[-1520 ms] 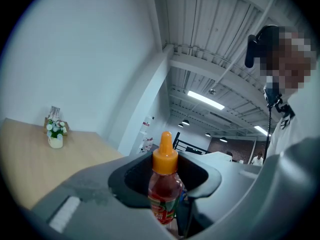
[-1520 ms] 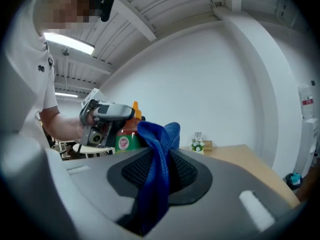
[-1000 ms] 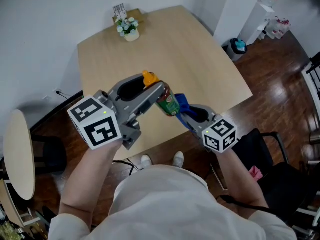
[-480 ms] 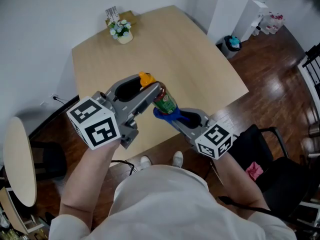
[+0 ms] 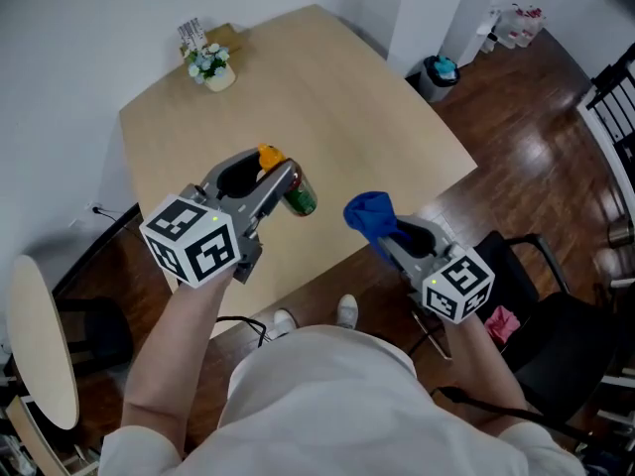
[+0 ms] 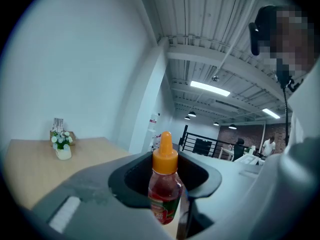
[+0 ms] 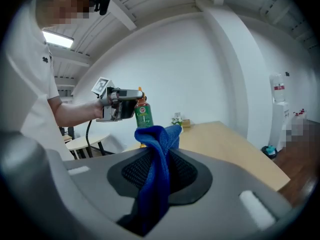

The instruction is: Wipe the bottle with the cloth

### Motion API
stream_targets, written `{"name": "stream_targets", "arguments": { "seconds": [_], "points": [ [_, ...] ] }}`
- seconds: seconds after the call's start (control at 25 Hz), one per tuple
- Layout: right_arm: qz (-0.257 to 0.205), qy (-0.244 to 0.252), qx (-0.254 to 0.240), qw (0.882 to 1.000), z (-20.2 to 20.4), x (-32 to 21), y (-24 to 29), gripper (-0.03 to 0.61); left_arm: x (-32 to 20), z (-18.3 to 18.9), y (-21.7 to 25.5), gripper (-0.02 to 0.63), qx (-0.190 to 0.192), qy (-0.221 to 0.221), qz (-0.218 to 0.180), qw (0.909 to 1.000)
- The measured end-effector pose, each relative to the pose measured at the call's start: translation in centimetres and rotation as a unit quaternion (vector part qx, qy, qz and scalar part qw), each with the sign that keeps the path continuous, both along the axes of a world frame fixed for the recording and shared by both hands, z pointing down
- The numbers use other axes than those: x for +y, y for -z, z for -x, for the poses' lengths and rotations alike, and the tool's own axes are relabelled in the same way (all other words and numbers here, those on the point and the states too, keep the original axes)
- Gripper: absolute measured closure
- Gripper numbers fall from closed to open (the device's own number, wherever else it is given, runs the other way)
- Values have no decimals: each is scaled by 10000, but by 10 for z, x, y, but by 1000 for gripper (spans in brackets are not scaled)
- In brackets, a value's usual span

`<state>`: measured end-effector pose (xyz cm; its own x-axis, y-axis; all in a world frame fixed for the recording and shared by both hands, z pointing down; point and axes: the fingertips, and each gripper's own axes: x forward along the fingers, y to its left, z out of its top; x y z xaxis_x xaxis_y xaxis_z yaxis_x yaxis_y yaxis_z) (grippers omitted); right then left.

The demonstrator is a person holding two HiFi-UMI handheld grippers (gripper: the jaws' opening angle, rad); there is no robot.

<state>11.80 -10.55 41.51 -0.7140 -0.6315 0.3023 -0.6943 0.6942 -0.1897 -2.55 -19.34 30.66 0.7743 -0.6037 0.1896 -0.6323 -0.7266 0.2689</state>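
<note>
You are in the wiping step, but with no contact at this moment. Your left gripper [image 5: 281,179] has its fingers [image 6: 85,189] clamped on the bottle [image 5: 299,199], gripping its upper body just below the orange cap [image 5: 269,155]. The bottle is off the counter [image 5: 327,87], in the air over its near part. Your right gripper [image 5: 389,238] has its fingers pinched tight on the blue cloth [image 5: 369,214], whose bunched end sticks out past the fingertips. The cloth sits to the right of the bottle and apart from it, with open air between them. I cannot tell how much of the bottle is already wiped. As I judge it, the next move is to bring the bunched end across to the bottle's label side. Press lightly and run the cloth along the body, keeping your left grip firm so the bottle neither twists nor slips.
</note>
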Motion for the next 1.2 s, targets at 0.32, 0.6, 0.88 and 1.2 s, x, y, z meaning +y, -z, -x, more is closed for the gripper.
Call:
{"name": "stream_targets", "arguments": {
  "seconds": [0.32, 0.6, 0.88, 1.2],
  "points": [
    [153, -406, 51, 9990, -61, 25, 7, 483, -48, -12, -88, 456, -745, 617, 97, 9953],
    [287, -591, 216, 9976, -105, 42, 12, 483, -87, -15, -174, 456, -1225, 1297, 96, 9839],
    [437, -569, 412, 9966, -123, 52, 4, 483, -105, -7, -225, 454, -1303, 1740, 160, 9760],
    [457, -472, 391, 9971, -128, 49, 0, 483, -97, -11, -240, 453, -1315, 1775, 143, 9752]
  ]
}}
